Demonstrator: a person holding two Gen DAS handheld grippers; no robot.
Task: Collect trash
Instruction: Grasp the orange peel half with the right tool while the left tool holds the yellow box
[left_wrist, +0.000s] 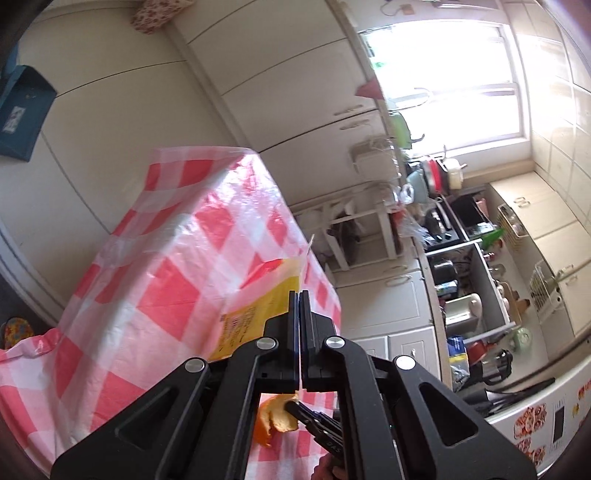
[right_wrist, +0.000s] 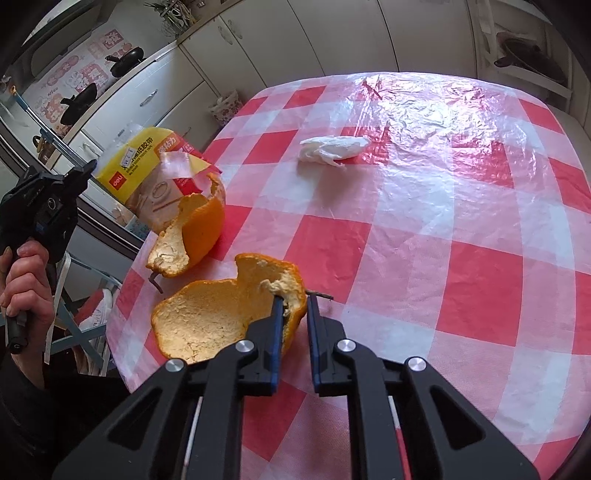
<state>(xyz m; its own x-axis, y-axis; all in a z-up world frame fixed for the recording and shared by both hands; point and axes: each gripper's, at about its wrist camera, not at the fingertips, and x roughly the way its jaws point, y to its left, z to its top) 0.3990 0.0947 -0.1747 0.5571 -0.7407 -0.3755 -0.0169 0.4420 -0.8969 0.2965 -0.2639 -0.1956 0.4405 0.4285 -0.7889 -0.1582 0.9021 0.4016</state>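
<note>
My right gripper (right_wrist: 295, 306) points down at a red-and-white checked table (right_wrist: 461, 236). Its jaws straddle the rim of a cupped orange peel (right_wrist: 214, 317), pads pressing on the wall of the peel. A second curled peel (right_wrist: 195, 229) lies just behind it. Further back rests a crumpled white tissue (right_wrist: 332, 147). My left gripper (left_wrist: 299, 293) is lifted off the table's left edge, shut on the thin top flap of a yellow plastic package (left_wrist: 258, 310). In the right wrist view the package (right_wrist: 136, 162) hangs from the left gripper (right_wrist: 88, 170). The peel (left_wrist: 277, 413) shows under the left jaws.
A hand (right_wrist: 26, 280) holds the left gripper's handle beside the table. A short twig (right_wrist: 320, 294) lies by the right fingertip. White cabinets (left_wrist: 288, 92) line the walls. A cluttered counter with shelves (left_wrist: 461, 258) runs under the window. A stool (right_wrist: 81, 332) stands below the table edge.
</note>
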